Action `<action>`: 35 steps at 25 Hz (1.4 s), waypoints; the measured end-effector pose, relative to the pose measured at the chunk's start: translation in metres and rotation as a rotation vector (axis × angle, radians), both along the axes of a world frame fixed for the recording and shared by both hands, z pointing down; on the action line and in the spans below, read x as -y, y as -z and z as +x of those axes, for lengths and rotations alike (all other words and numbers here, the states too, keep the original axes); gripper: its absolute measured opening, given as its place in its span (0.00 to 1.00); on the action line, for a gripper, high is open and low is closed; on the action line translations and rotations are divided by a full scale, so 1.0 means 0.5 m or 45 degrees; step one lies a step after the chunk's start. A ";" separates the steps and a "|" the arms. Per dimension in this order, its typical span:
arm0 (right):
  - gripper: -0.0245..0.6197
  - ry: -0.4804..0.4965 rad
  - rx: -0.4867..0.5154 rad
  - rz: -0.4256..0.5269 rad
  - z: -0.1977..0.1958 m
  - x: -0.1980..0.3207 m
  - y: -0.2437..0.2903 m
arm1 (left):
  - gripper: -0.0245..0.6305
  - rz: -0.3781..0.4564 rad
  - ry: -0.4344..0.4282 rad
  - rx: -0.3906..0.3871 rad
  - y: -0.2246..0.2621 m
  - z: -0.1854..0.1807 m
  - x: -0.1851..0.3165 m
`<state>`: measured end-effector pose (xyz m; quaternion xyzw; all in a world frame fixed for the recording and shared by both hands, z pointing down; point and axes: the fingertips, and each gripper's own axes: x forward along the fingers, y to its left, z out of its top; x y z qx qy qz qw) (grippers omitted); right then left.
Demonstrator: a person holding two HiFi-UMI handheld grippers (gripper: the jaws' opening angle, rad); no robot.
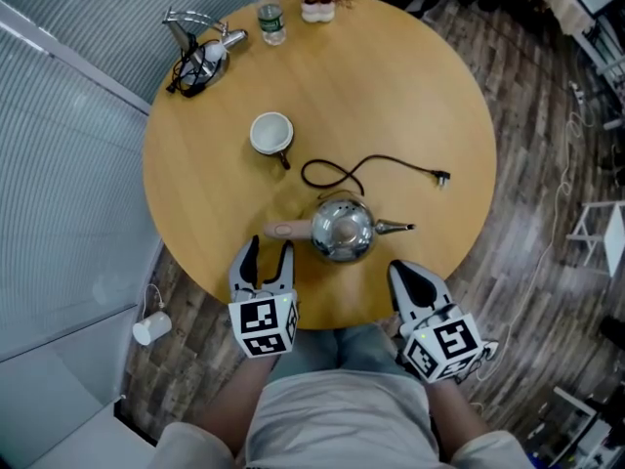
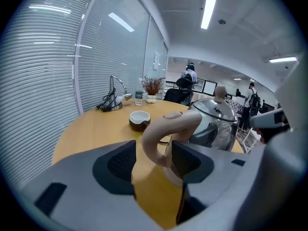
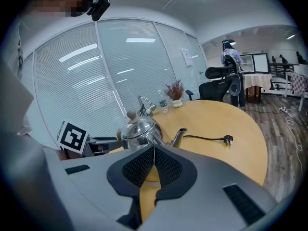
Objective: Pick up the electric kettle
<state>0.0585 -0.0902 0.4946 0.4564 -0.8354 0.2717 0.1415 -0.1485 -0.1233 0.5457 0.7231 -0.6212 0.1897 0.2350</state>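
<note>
Left tongs point(image 1: 270, 252): spread as wide as can be, gripping nothing, lined up on the beige handle point(image 2: 166, 129) of the electric kettle point(image 1: 342, 230), framed right in the gap in the left gripper view, neither pad seen pressing on it. Looks like the approach, not the grasp itself. Makes sense to go for the handle: sticking out toward that side, curved, slim enough to fit between the pads, unlike the round shiny body. Right tongs point(image 1: 402, 274): shut tight, pads together, empty, hovering over the near edge of the counter point(image 1: 410, 96) on the spout point(image 1: 393, 228) side, near the kettle but apart from it, probably just standing by. Kettle-wise: upright on the counter close to the near edge, not lifted yet. Black cord point(image 1: 361, 169) lying looped just behind, plug end loose on the wood; hard to say whether joined to the kettle, so worth watching for a tug on the lift. Next, most likely: ease in and close on the handle
</note>
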 end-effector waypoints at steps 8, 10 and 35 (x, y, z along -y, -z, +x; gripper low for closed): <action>0.09 -0.010 0.000 -0.016 0.001 0.001 -0.011 | 0.40 -0.023 0.020 -0.033 -0.024 0.000 0.027; 0.09 -0.012 -0.004 -0.020 0.003 0.002 -0.013 | 0.40 -0.016 0.024 -0.039 -0.026 0.000 0.034; 0.09 0.005 -0.030 -0.057 0.003 0.011 -0.037 | 0.35 -0.023 0.055 -0.050 -0.066 0.000 0.080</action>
